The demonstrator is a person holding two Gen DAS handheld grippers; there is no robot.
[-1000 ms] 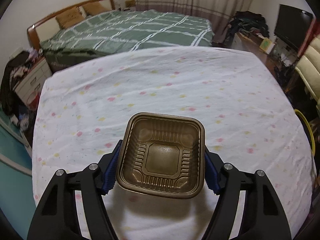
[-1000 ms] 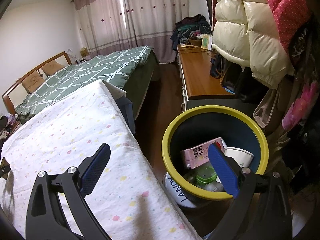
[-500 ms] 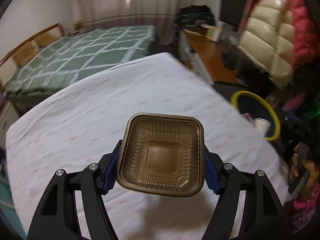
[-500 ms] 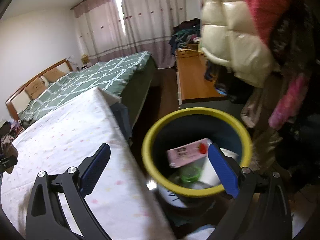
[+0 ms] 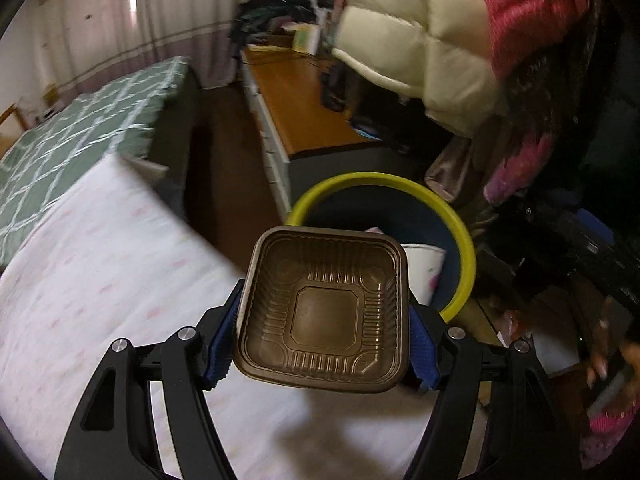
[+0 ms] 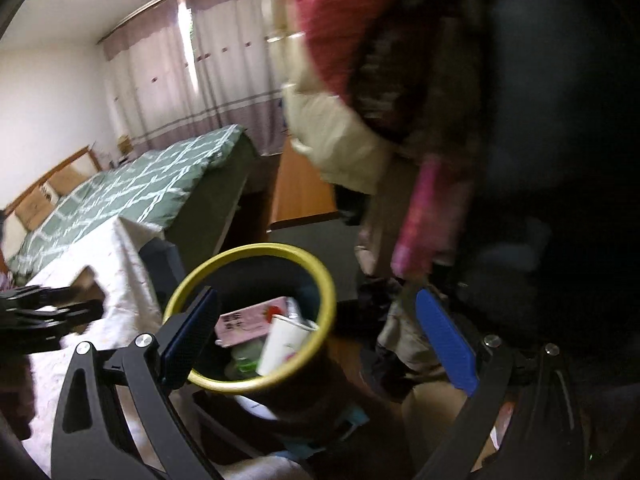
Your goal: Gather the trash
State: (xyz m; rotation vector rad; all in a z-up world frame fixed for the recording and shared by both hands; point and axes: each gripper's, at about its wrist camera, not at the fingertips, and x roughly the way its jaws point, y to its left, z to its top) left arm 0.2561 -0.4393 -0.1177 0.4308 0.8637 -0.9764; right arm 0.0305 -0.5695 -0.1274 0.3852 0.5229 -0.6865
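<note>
A brown square plastic tray (image 5: pixel 326 312) sits clamped between the blue pads of my left gripper (image 5: pixel 326 340), held over the near edge of the white dotted bedsheet (image 5: pixel 100 280). Just beyond it stands the dark trash bin with a yellow rim (image 5: pixel 466 248), holding a white paper cup (image 5: pixel 426 268). In the right wrist view my right gripper (image 6: pixel 316 336) stands open and empty above that bin (image 6: pixel 320 276), which contains a pink carton (image 6: pixel 248 320), a white cup (image 6: pixel 286 344) and a green item. The left gripper with the tray (image 6: pixel 52 308) shows at the left edge.
A wooden desk (image 5: pixel 296 100) runs behind the bin. Puffy cream and red coats (image 5: pixel 440 40) hang above and right of it. A green checked bed (image 5: pixel 80 140) lies beyond the sheet. A person's hand (image 5: pixel 608 356) shows at the right.
My left gripper swung right with the tray, from over the sheet's middle to its edge by the bin. My right gripper moved right, so the bin now lies toward its left finger.
</note>
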